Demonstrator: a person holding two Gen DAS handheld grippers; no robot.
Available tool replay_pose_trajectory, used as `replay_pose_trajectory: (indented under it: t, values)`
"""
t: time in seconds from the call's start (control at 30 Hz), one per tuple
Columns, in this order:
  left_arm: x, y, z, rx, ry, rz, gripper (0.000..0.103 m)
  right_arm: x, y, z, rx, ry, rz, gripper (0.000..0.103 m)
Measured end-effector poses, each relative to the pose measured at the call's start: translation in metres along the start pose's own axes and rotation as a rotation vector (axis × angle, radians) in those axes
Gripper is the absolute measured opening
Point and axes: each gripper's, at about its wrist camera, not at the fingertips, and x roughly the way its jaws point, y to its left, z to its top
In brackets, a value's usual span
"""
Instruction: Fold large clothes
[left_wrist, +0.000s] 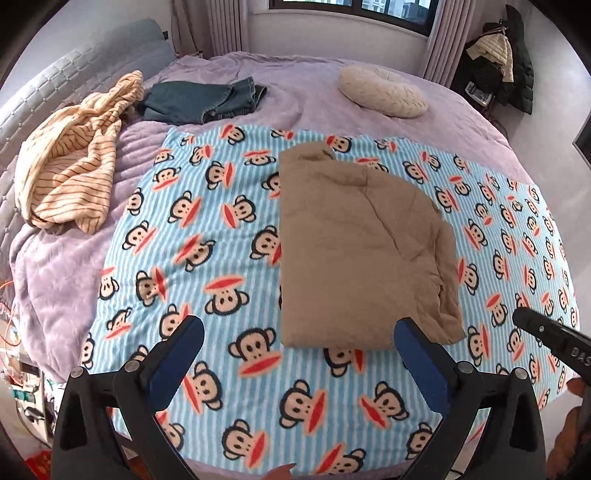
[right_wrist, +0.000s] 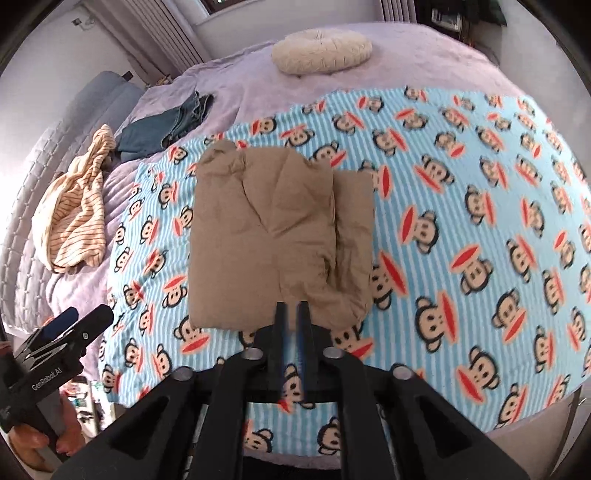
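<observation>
- Tan garment (left_wrist: 354, 251), folded into a compact rectangle, lies flat on the monkey-print blanket (left_wrist: 207, 236) near the blanket's centre; its folded edge faces the near edge of the bed (left_wrist: 306, 92).
- Left gripper (left_wrist: 299, 354): fingers (left_wrist: 173, 354) spread wide, nothing between them, clear of the garment, above the blanket's near edge.
- Right gripper (right_wrist: 293, 332): in its own wrist view the fingers (right_wrist: 303, 332) stand close with a narrow gap, nothing clamped; tips overlap the garment's near edge in the picture, contact cannot be told.
- Striped cream garment (left_wrist: 70, 162) crumpled toward the bed's left edge by the headboard; dark jeans (left_wrist: 199, 99) folded beside it.
- Round cream cushion (left_wrist: 384, 90) near the far edge.
</observation>
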Motion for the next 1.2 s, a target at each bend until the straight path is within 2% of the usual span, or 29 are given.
replay_pose_trajectory:
  t: [0.03,0.07,0.2,0.23,0.27,0.53,1.2]
  values:
    - [-0.002,0.0,0.001,0.0,-0.007,0.007,0.103,-0.003,0.001,0.001,0.0,-0.017,-0.002,0.094]
    - [-0.003,0.0,0.002,0.003,-0.015,0.018,0.103,-0.01,0.003,0.002,-0.003,-0.052,0.0,0.095]
    - [-0.01,0.0,0.004,0.014,-0.047,0.049,0.103,-0.019,0.009,0.007,-0.017,-0.085,-0.029,0.096]
    - [-0.012,0.0,0.004,0.009,-0.051,0.046,0.103,-0.02,0.01,0.008,-0.018,-0.091,-0.033,0.102]
    - [-0.012,0.0,0.004,0.006,-0.054,0.046,0.103,-0.02,0.011,0.009,-0.022,-0.093,-0.033,0.103]
    - [-0.021,-0.003,0.004,0.002,-0.077,0.05,0.103,-0.03,0.019,0.009,-0.044,-0.149,-0.098,0.103]
    - [-0.031,-0.007,0.005,0.009,-0.101,0.049,0.103,-0.036,0.016,0.009,-0.028,-0.154,-0.103,0.103]
